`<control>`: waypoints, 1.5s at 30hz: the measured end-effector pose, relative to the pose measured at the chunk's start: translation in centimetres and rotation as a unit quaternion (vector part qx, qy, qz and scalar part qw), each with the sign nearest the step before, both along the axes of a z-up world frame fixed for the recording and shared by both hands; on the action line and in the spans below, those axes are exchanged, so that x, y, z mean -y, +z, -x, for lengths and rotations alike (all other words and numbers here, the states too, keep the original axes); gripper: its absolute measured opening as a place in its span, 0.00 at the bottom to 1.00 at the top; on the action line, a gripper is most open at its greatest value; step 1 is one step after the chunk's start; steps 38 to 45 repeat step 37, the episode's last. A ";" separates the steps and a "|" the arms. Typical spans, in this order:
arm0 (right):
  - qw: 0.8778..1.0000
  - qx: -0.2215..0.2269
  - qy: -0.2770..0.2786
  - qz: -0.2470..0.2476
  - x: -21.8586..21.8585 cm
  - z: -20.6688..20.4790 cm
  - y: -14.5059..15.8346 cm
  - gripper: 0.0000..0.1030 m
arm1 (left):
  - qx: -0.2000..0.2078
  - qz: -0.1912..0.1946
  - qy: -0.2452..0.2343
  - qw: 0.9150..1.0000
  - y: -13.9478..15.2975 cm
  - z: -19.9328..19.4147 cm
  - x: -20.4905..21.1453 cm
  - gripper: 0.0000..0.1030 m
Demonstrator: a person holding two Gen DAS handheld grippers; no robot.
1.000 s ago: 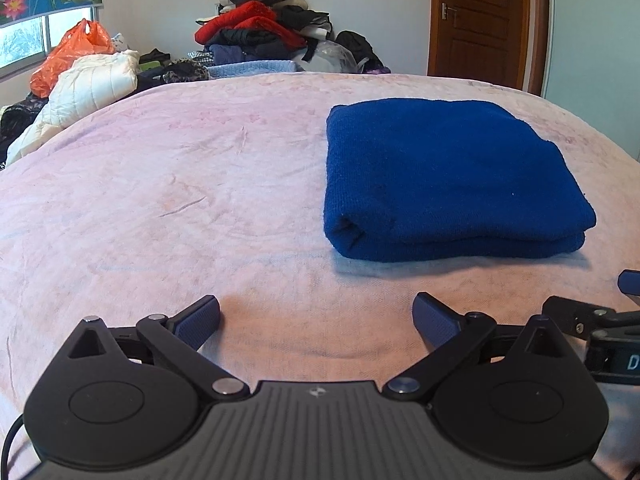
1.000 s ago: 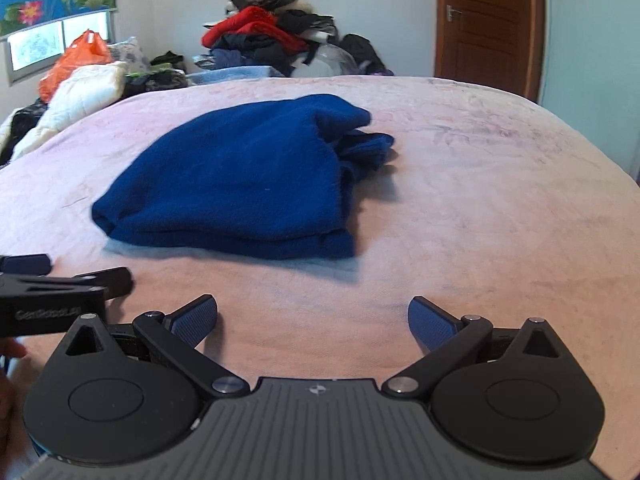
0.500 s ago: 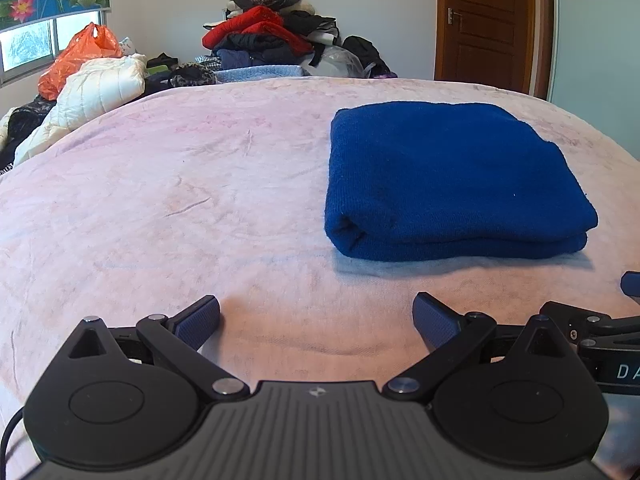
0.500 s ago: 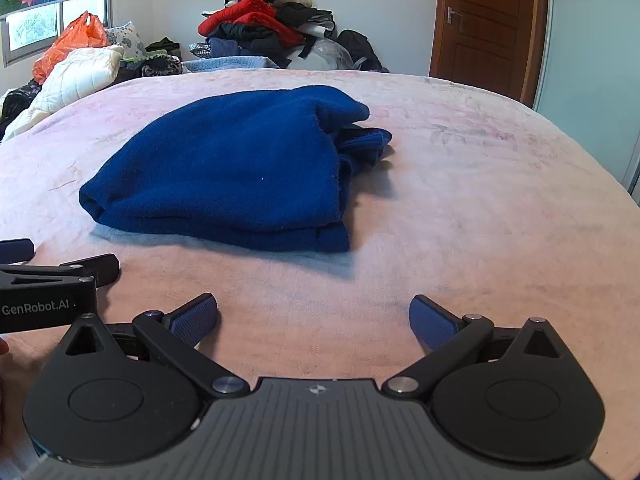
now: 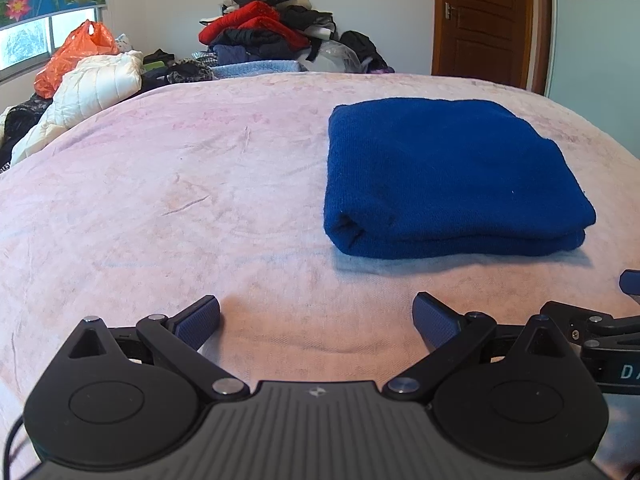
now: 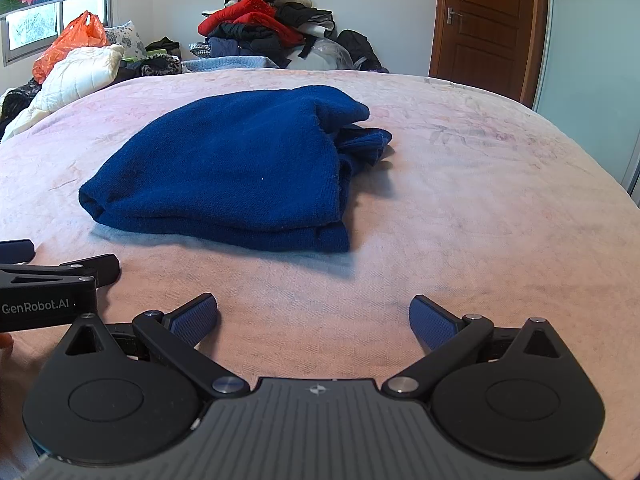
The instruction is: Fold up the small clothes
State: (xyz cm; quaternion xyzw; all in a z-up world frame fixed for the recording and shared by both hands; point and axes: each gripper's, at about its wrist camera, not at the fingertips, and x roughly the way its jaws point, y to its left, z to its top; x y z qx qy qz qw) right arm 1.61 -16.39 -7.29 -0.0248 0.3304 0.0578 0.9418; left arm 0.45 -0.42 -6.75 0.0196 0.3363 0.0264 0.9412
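A dark blue garment lies folded in a neat thick rectangle on the pink bedspread. In the right wrist view the same garment shows its layered edges, with a bunched end at the far right. My left gripper is open and empty, held back from the garment's near edge. My right gripper is open and empty, also short of the garment. Each gripper shows at the edge of the other's view.
A heap of clothes sits at the far end of the bed. A white quilted jacket and an orange plastic bag lie at the far left. A brown door stands at the back right.
Both grippers have shifted slightly, staying open and empty. The folded garment has not moved.
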 end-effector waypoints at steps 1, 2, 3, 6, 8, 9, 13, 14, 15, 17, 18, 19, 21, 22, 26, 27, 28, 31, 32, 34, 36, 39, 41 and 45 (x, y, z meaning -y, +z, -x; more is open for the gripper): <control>1.000 -0.005 0.004 -0.001 0.0 0.1 0.2 1.00 | -0.007 -0.002 -0.003 1.000 0.3 0.0 0.0 1.00; 1.000 -0.010 0.003 -0.006 0.1 0.3 0.5 1.00 | -0.014 -0.004 -0.009 1.000 0.6 0.1 0.1 1.00; 1.000 -0.013 -0.003 -0.017 0.2 0.6 0.9 1.00 | -0.019 -0.005 -0.016 1.000 1.0 0.2 0.2 1.00; 0.998 -0.024 -0.018 -0.051 0.8 1.3 2.4 1.00 | -0.018 -0.003 -0.031 0.999 2.2 1.0 0.4 1.00; 0.998 -0.027 -0.018 -0.062 1.0 1.8 3.3 1.00 | -0.013 -0.008 -0.034 0.999 3.0 1.5 0.5 1.00; 0.998 -0.028 -0.017 -0.061 1.1 2.1 3.7 1.00 | -0.012 -0.010 -0.035 0.999 3.3 1.6 0.6 1.00; 0.999 -0.024 -0.012 -0.046 0.9 3.0 4.7 1.00 | -0.015 0.001 -0.035 0.999 4.1 1.9 0.4 1.00; 0.999 -0.024 -0.008 -0.044 0.8 3.1 4.8 1.00 | -0.016 0.007 -0.033 0.999 4.1 1.8 0.3 1.00; 0.999 -0.024 -0.005 -0.043 0.7 3.2 4.8 1.00 | -0.018 0.011 -0.031 0.999 4.1 1.7 0.2 1.00; 0.999 -0.028 -0.003 -0.043 0.7 3.3 4.7 1.00 | -0.025 0.017 -0.026 0.999 4.0 1.5 0.0 1.00; 0.999 -0.030 -0.002 -0.043 0.7 3.2 4.7 1.00 | -0.028 0.020 -0.024 0.999 4.0 1.4 -0.1 1.00; 0.999 -0.031 -0.002 -0.043 0.7 3.2 4.7 1.00 | -0.030 0.023 -0.023 0.999 3.9 1.6 -0.2 1.00; 0.999 -0.030 -0.002 -0.045 0.7 3.2 4.7 1.00 | -0.031 0.026 -0.020 0.999 3.8 1.6 -0.3 1.00; 0.999 -0.029 -0.001 -0.045 0.7 3.2 4.7 1.00 | -0.032 0.026 -0.018 0.999 3.8 1.5 -0.3 1.00; 0.999 -0.027 -0.002 -0.047 0.6 3.3 4.7 1.00 | -0.031 0.025 -0.013 0.999 3.8 1.6 -0.3 1.00; 0.999 -0.027 -0.002 -0.047 0.6 3.3 4.8 1.00 | -0.030 0.023 -0.012 0.999 3.9 1.7 -0.3 1.00; 0.999 -0.026 -0.001 -0.045 0.6 3.4 4.8 1.00 | -0.027 0.020 -0.011 0.999 3.8 1.7 -0.3 1.00; 0.999 -0.028 0.002 -0.044 0.4 3.4 4.7 1.00 | -0.020 0.007 -0.014 1.000 3.9 1.9 -0.1 1.00; 0.999 -0.029 0.002 -0.044 0.4 3.4 4.7 1.00 | -0.018 0.004 -0.016 1.000 3.9 1.9 -0.1 1.00; 0.999 -0.029 0.003 -0.044 0.4 3.4 4.6 1.00 | -0.010 0.001 -0.021 1.000 4.0 2.0 0.0 1.00; 0.999 -0.029 0.002 -0.044 0.4 3.4 4.7 1.00 | -0.006 -0.006 -0.021 1.000 4.1 2.1 0.1 1.00; 0.999 -0.028 0.002 -0.044 0.3 3.4 4.7 1.00 | -0.006 -0.008 -0.022 1.000 4.1 2.1 0.1 1.00; 0.999 -0.028 0.002 -0.044 0.3 3.4 4.7 1.00 | -0.006 -0.008 -0.022 1.000 4.1 2.1 0.1 1.00; 0.999 -0.028 0.002 -0.044 0.3 3.4 4.7 1.00 | -0.006 -0.008 -0.022 1.000 4.1 2.1 0.1 1.00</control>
